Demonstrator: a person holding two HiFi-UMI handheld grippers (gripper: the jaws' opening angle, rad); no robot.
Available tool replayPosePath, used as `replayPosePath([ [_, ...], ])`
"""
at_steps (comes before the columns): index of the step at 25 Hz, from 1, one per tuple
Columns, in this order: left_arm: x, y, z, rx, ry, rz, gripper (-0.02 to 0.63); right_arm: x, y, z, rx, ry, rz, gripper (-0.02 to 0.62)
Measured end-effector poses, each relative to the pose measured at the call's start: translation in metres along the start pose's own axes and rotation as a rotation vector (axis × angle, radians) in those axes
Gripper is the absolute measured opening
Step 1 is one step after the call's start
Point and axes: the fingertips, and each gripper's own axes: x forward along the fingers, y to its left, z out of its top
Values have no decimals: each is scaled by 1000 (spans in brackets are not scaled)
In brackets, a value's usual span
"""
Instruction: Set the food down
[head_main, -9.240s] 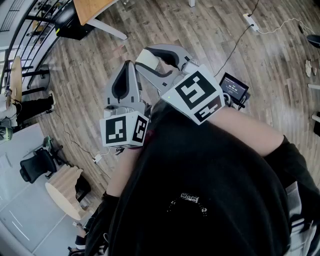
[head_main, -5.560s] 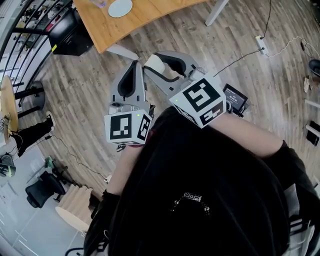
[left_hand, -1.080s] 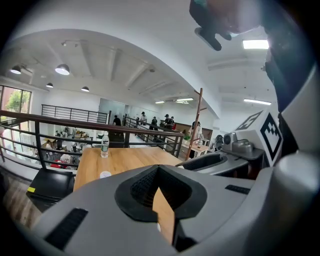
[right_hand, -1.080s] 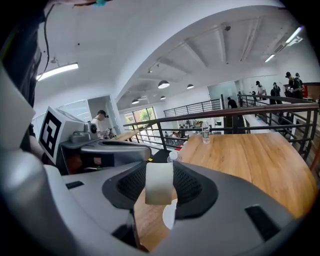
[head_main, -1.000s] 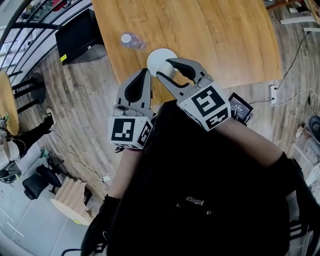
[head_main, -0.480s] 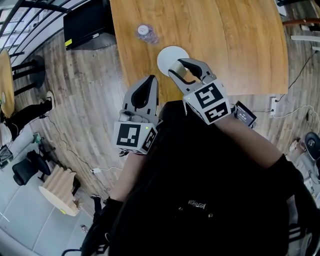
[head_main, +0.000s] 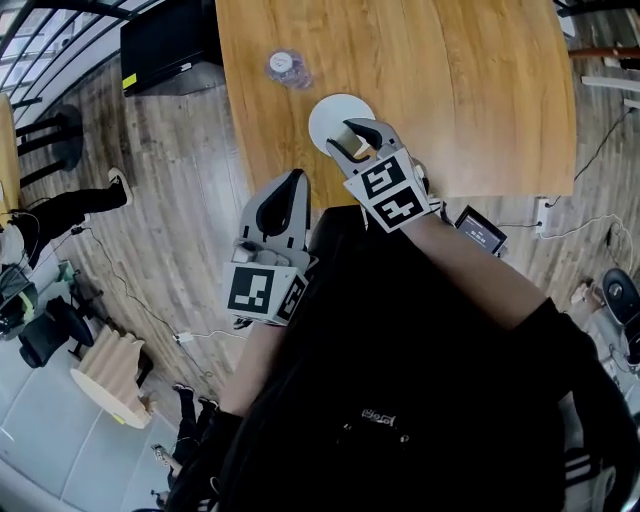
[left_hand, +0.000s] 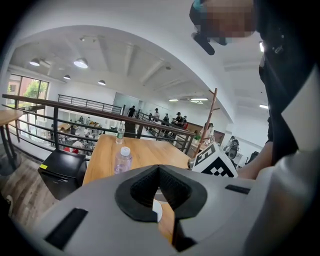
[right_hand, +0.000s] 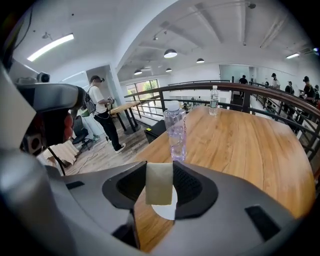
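My right gripper (head_main: 347, 140) is shut on a pale rectangular piece of food (right_hand: 159, 182), which stands upright between the pads. It hangs over the near rim of a round white plate (head_main: 338, 112) on the wooden table (head_main: 460, 80); the plate (right_hand: 168, 210) shows just under the food. My left gripper (head_main: 294, 178) is shut with nothing in it, off the table's near edge, left of the right one. In the left gripper view the tips (left_hand: 159, 168) meet.
A clear water bottle (head_main: 285, 65) stands upright on the table left of the plate, close by in the right gripper view (right_hand: 175, 130). A second bottle (right_hand: 214, 107) stands far back. A black cabinet (head_main: 165, 50) sits beside the table. A railing (right_hand: 240, 90) runs behind.
The table has come nearer. My right gripper has carried the food forward over the plate's near rim. The left gripper has stayed shut beside it, short of the table.
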Motion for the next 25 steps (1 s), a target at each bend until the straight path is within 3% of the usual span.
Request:
replayPosePath([
  [17,-12,-3,-18,-8,66,51,5,50,-16,-46,-19,104,-55,173],
  [25,-15,-23,-16,37,92,50,5,62,-26,-76,-77,163,-104,172],
])
